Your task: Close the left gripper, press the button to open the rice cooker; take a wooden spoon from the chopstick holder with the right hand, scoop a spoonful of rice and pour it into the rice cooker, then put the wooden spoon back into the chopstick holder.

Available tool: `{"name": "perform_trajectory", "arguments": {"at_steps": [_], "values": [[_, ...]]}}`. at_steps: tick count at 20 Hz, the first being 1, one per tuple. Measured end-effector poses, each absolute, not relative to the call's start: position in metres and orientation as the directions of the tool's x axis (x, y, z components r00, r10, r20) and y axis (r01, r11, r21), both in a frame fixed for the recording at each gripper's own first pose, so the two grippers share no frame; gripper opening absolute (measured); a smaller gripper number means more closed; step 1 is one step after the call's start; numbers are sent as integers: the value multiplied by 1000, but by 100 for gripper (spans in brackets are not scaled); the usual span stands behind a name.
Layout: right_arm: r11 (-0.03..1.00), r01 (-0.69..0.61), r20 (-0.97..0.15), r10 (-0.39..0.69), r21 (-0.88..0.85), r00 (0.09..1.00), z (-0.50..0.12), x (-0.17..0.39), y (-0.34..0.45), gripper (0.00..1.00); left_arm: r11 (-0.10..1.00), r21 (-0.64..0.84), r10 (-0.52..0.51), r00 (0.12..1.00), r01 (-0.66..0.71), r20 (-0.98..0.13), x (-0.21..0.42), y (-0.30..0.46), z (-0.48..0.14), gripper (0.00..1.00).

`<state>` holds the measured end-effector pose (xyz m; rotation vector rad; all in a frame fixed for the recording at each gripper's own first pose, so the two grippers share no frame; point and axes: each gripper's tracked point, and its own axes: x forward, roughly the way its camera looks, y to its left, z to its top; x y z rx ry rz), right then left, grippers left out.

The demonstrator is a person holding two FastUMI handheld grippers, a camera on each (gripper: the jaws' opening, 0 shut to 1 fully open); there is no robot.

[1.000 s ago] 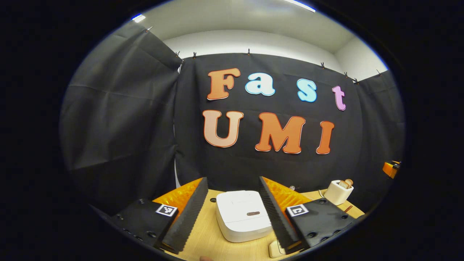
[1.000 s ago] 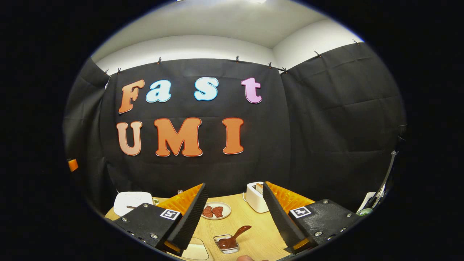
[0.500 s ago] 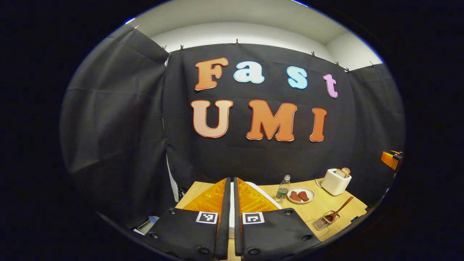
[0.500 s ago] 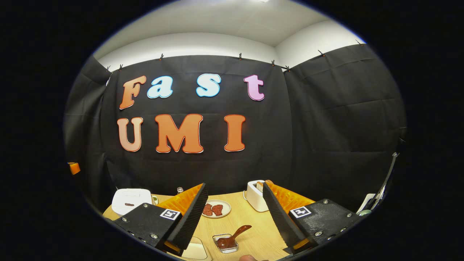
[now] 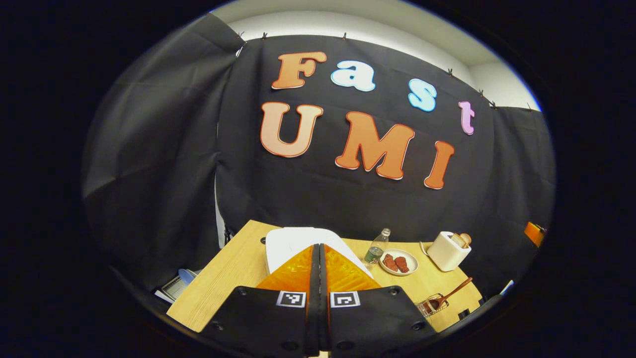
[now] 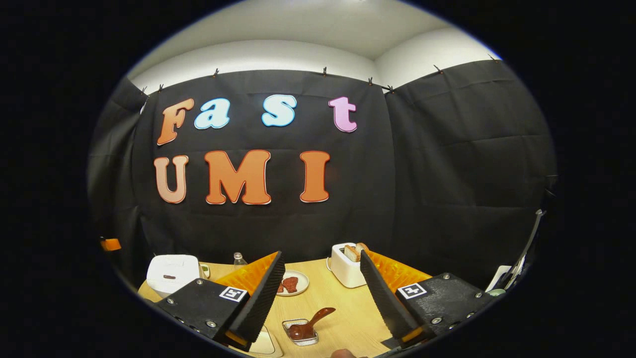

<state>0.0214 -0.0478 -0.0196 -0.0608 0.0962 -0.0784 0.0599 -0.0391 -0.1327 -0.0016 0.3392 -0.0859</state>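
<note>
White, lid-down rice cooker (image 5: pixel 293 241) sits just beyond the left gripper (image 5: pixel 318 258), fingers pressed together; right gripper (image 6: pixel 320 283) gapes wide above the brown wooden spoon (image 6: pixel 310 322).

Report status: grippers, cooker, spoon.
Left gripper jaws shut, empty, over rice cooker. Right gripper jaws open. Wooden spoon in holder, untouched. Lid closed.

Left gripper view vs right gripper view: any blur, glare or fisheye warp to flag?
Left gripper view: sharp, horizon tilted, table edge bowed by fisheye, shut left tool hiding part of the rice cooker. Right gripper view: sharp, even light, no glare on the rice cooker; open right tool frames the wooden spoon.
</note>
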Motion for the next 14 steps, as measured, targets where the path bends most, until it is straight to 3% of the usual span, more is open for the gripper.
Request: {"name": "perform_trajectory", "arguments": {"at_steps": [14], "values": [[986,139,-171,-152,-88,974,-50,48,-83,94,983,30,-129,802,180,-583,144,-75,-269,4]]}}
